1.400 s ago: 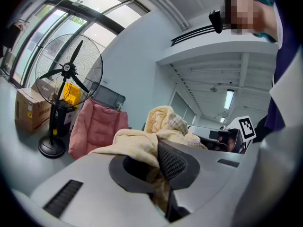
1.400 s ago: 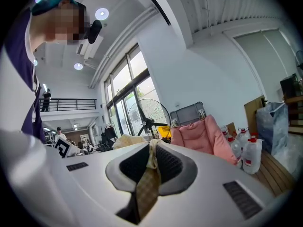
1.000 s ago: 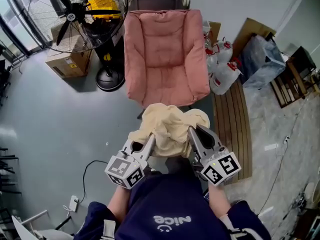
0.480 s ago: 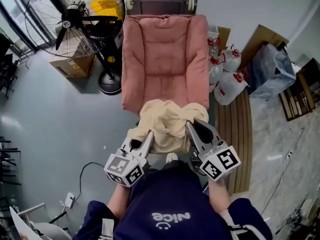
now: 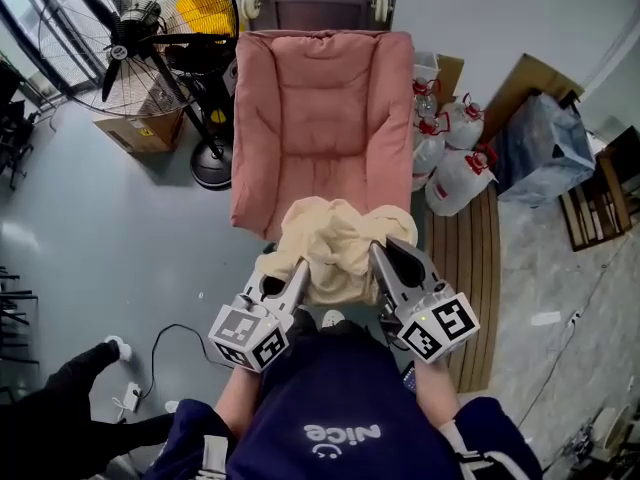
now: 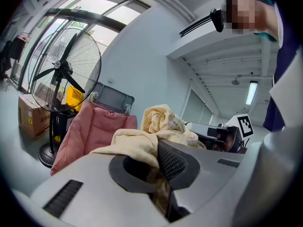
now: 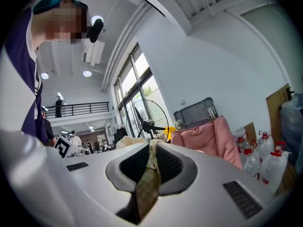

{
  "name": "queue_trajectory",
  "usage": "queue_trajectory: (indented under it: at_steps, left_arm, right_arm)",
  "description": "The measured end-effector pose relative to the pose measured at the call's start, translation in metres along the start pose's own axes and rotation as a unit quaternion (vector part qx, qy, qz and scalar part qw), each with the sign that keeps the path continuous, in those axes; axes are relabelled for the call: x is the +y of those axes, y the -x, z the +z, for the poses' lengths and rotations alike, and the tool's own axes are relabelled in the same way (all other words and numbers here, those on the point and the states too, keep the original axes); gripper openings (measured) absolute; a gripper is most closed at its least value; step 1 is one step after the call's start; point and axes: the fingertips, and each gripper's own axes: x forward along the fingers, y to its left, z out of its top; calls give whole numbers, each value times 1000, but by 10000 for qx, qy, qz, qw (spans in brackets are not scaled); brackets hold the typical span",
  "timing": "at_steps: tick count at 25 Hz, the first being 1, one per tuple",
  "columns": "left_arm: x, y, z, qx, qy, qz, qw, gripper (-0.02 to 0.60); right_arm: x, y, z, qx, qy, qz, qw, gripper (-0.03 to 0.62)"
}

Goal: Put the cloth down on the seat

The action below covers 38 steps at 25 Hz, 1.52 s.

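A cream-yellow cloth (image 5: 335,248) hangs bunched between my two grippers, just in front of the pink cushioned seat (image 5: 325,108). My left gripper (image 5: 298,271) is shut on the cloth's left side, my right gripper (image 5: 378,256) on its right side. In the left gripper view the cloth (image 6: 142,141) wells up out of the closed jaws, with the pink seat (image 6: 90,129) beyond. Seen from the right gripper view, a thin fold of cloth (image 7: 150,167) is pinched between the pads and the seat (image 7: 208,136) lies ahead to the right.
A large black floor fan (image 5: 150,28) and a cardboard box (image 5: 140,128) stand left of the seat. Water jugs (image 5: 455,163) and a wooden slat bench (image 5: 465,258) are on the right. Another person's leg and shoe (image 5: 95,358) are at the lower left, by a floor cable (image 5: 180,343).
The seat has come slightly closer and the view has shifted left. A person's dark leg and shoe have entered at the lower left. Both grippers still hold the cloth the same way.
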Motion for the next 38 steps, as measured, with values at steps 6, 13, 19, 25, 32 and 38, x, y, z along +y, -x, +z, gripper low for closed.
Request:
queue_trajectory:
  at_steps: [6, 13, 19, 25, 32, 38]
  left_arm:
    - [18, -21, 5, 69, 83, -92, 9999, 49]
    - [57, -57, 19, 152, 106, -452, 9988, 49]
    - [106, -92, 43, 308, 95, -772, 9965, 49]
    - [157, -125, 68, 401, 13, -1063, 9935, 49]
    - [216, -156, 91, 508, -34, -1281, 9905, 49]
    - [223, -165, 95, 651, -55, -1407, 9879, 49]
  right_arm:
    - [-15, -20, 1, 34, -4, -151, 9999, 67]
    - [-39, -64, 6, 24, 19, -461, 9989, 67]
    - [-54, -127, 16, 47, 106, -700, 9975, 67]
    - [-69, -184, 21, 9, 131, -926, 9956, 67]
    - [-82, -247, 19, -9, 105, -1185, 9929, 67]
    - [-86, -254, 19, 52, 0, -1281, 9917, 67]
